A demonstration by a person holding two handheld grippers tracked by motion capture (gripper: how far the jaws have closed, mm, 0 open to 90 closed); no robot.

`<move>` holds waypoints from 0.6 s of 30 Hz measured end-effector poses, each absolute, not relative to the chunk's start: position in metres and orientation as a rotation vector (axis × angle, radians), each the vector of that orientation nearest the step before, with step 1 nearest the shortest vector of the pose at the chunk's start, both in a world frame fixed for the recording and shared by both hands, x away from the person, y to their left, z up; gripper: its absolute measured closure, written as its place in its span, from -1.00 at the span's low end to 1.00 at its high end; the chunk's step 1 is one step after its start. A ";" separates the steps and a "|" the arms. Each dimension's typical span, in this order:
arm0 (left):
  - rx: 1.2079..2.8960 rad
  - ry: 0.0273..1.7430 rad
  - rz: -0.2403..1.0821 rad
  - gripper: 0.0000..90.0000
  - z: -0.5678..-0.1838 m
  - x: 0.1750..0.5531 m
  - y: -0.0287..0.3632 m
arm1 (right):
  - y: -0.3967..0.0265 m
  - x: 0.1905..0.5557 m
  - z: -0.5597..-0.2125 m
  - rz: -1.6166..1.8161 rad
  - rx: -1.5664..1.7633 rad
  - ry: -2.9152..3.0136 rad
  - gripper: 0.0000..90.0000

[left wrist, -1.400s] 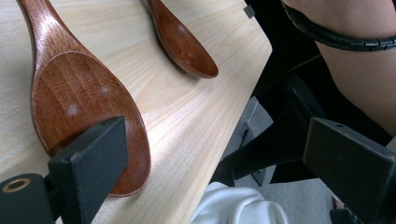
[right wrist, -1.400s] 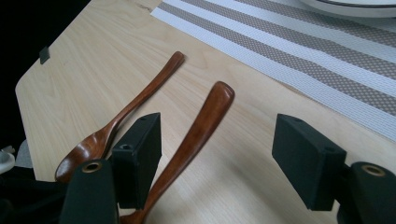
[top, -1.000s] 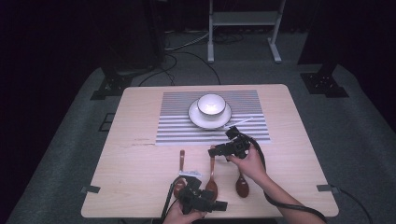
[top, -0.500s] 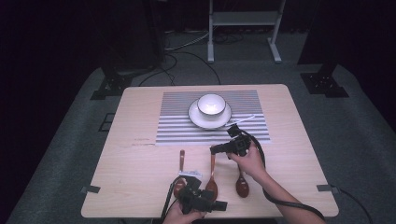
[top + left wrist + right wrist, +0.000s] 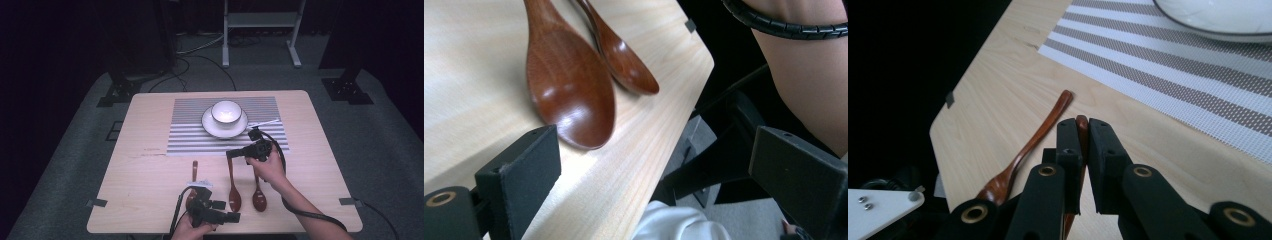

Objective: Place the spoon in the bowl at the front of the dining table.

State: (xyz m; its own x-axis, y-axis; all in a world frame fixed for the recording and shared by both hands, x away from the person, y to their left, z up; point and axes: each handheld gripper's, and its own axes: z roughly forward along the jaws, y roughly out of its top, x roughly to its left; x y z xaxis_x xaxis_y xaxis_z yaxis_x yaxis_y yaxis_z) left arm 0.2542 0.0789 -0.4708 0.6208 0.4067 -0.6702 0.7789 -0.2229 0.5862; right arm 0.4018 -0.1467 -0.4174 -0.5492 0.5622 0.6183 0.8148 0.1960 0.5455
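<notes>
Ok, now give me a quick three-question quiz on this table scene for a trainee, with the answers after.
1. How many wooden spoons lie on the table?
2. True or false: the bowl stands directly on the bare wood.
3. What does the right gripper grip? A) the striped mat B) the middle spoon's handle C) nothing

Key:
1. Three.
2. False: it sits on a saucer on the striped mat.
3. B: its jaws have just been closing and now pinch the middle spoon by the handle.
</notes>
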 end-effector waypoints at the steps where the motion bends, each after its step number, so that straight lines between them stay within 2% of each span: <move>1: 1.842 0.952 -0.458 -0.88 -0.470 0.255 0.080 | -0.149 0.403 -0.415 -1.283 -1.313 -2.185 0.86; 18: 1.823 0.982 -0.410 -0.88 -0.467 0.259 0.090 | -0.180 0.435 -0.376 -1.461 -1.493 -2.093 0.86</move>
State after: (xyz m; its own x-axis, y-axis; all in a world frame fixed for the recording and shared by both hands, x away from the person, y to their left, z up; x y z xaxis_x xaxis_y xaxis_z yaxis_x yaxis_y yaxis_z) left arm 0.2588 0.0897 -0.4670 0.6150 0.4417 -0.6532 0.7750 -0.1861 0.6039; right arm 0.4346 -0.1802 -0.3762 -0.4775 0.6180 0.6245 0.7992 0.0103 0.6009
